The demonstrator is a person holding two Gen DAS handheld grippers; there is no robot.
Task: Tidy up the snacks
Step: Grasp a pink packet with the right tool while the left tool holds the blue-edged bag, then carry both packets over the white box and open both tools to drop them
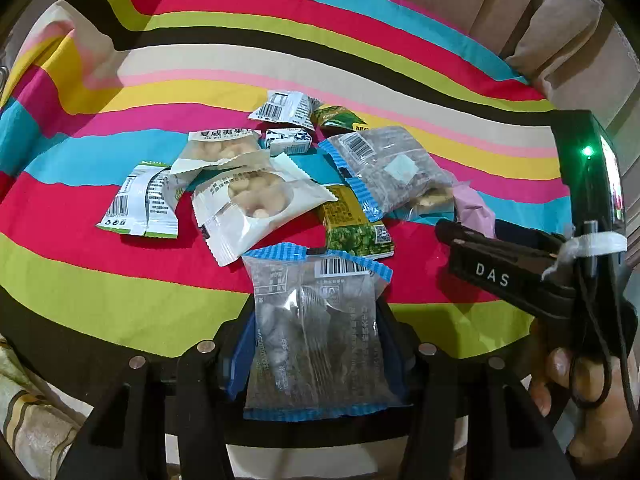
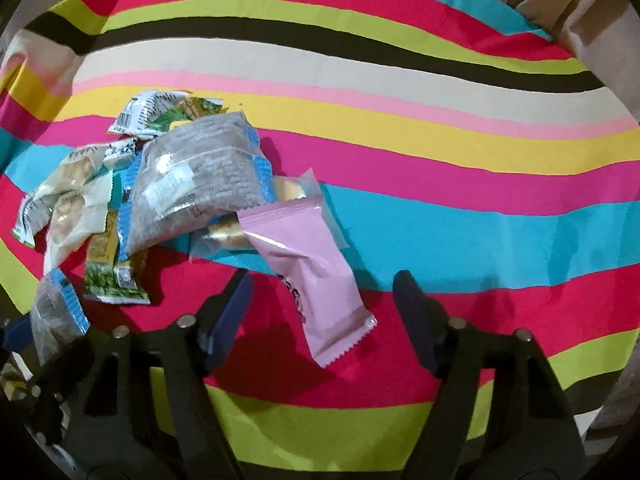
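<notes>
Left gripper (image 1: 316,344) fingers pinch clear blue-edged snack packet (image 1: 316,320); right gripper (image 2: 320,312) fingers spread astride light, slippery pink packet (image 2: 308,272), best gripped mid-body.

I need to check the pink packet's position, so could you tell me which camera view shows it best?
The right wrist view: the pink packet lies whole on the striped cloth between the open fingers of the right gripper. The left wrist view shows only its far end, behind that gripper.
</notes>
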